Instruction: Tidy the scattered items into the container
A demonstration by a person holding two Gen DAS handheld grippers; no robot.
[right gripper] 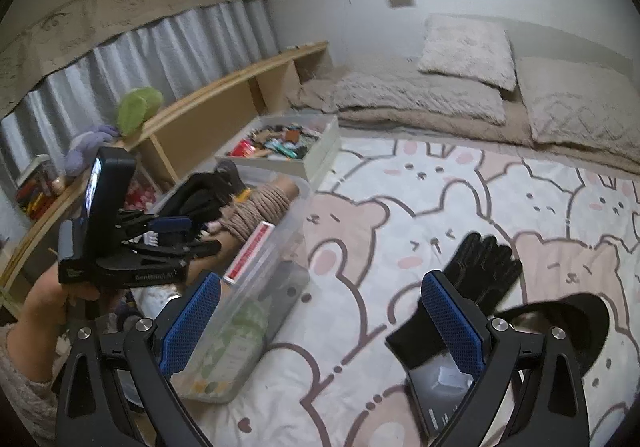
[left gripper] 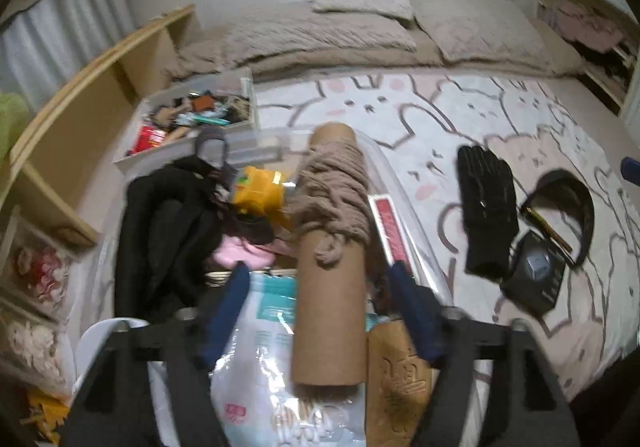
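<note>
We see the left hand-held gripper (left gripper: 320,311) over the clear plastic container (left gripper: 404,191), its 2 blue fingers (left gripper: 226,311) spread wide on either side of a cardboard tube (left gripper: 330,311) wound with beige yarn (left gripper: 332,195). Neither finger touches the tube, which lies in the container. Ahead and to the left of this hand-held gripper the container also holds black clothing (left gripper: 160,231), a yellow item (left gripper: 258,191) and something pink (left gripper: 240,251); a plastic bag (left gripper: 260,367) lies beneath its fingers.

The right hand-held gripper (right gripper: 320,327) hangs over the animal-print rug (right gripper: 400,207), jaws wide and holding nothing. The container (right gripper: 248,299) stands just to its left. Just ahead of its right finger (right gripper: 452,323) lies a black glove (right gripper: 480,267), with a black cap (right gripper: 576,323) and a dark box (right gripper: 444,391) close to the right, all on the rug. Farther ahead a white tray (right gripper: 316,159) of small items sits beside a wooden shelf (right gripper: 224,103).
</note>
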